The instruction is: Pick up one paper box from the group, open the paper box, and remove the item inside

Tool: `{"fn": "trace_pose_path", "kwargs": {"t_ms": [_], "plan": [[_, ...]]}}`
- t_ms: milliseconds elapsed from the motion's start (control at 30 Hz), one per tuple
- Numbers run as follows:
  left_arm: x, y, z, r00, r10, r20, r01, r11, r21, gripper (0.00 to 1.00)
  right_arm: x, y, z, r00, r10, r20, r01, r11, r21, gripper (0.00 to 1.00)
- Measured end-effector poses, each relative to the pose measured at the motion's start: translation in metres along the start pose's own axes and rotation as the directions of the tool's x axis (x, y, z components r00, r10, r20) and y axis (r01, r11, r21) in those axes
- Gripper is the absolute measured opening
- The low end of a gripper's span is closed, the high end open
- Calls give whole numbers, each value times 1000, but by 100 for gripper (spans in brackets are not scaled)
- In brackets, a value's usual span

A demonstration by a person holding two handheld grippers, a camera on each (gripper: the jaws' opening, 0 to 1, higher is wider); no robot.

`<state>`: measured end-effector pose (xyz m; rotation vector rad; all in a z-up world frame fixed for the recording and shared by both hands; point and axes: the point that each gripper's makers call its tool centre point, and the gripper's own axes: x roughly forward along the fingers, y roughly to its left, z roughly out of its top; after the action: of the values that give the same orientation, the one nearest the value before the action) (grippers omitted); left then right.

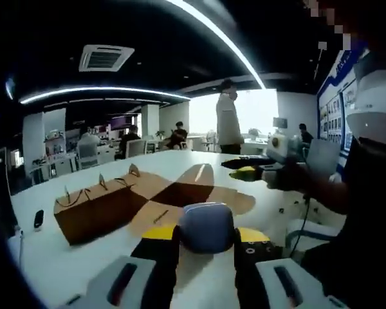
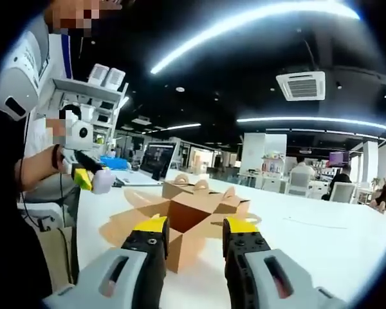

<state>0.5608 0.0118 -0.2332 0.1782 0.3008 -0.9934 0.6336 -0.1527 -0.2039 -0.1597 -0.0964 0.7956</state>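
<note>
Closest to the lens in the left gripper view, the left gripper (image 1: 206, 241) has its two black, yellow-tipped jaws clamped on a small rounded item (image 1: 206, 225), pale lavender-grey, smooth and slightly glossy, shaped like a soft-cornered pod. It sits squarely between the jaw tips, lifted above the white table (image 1: 64, 264).

Beyond it lies the opened paper box (image 1: 180, 193), brown kraft card, matte, its flaps spread flat in a cross-like shape on the tabletop; the long axis of the spread runs away from the camera, toward the far side of the table. To its left stands a closed paper box (image 1: 93, 212) of the same card, a long low block with small looped handles along its top edge, its length running along the table's left side. A small dark device (image 1: 38, 219) lies near the table's edge (too small to identify).

From the right of that view comes the right gripper (image 1: 248, 172), held by a person's hand.

In the right gripper view, the right gripper (image 2: 196, 235) has its jaws apart with nothing between them, poised just above the opened paper box (image 2: 193, 215), whose flaps fan outward around a raised square centre. The left gripper (image 2: 90, 177) appears at the left, gripping the pale item (image 2: 104, 181) away from the box.

People sit at desks in the background, and one stands (image 1: 229, 119) by a bright window.
</note>
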Motion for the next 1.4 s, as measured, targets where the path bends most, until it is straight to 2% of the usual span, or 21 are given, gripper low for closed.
{"fn": "trace_pose_path", "kwargs": {"t_ms": [133,300,367,500,767,833,1067,1233,1300,1400], "plan": [[15,-11,-16,996,-54,-68,53,999,-8,35,1,-1,2,1000,-5,2,5,1000,0,34],[40,-26,-28,982,-131,-136,129,991,-20,35,-2,-7,1,1000,-21,2,21,1000,2,34],[50,-27,-35,975,-136,-178,132,991,-33,35,-4,-9,-1,1000,-27,-2,27,1000,7,34],[65,-30,-44,958,-145,-246,148,989,-8,35,-6,-11,-6,999,-35,-9,35,999,14,34],[79,-34,-48,943,-168,-288,174,985,-5,35,-12,-20,-11,998,-57,-16,57,998,23,34],[82,-31,-53,933,-147,-327,159,987,9,35,-13,-22,-12,998,-62,-16,62,998,25,34],[89,-39,-54,923,-168,-347,183,983,12,35,-15,-22,-17,998,-65,-26,66,997,27,34],[93,-40,-52,932,-174,-319,178,984,-18,36,-18,-23,-20,997,-66,-44,66,998,16,34],[92,-36,-52,938,-147,-315,155,988,0,36,-18,-24,-20,997,-67,-46,68,998,14,34],[89,-33,-51,940,-131,-315,134,991,-13,36,-18,-27,-21,996,-72,-51,72,997,12,34]]}}
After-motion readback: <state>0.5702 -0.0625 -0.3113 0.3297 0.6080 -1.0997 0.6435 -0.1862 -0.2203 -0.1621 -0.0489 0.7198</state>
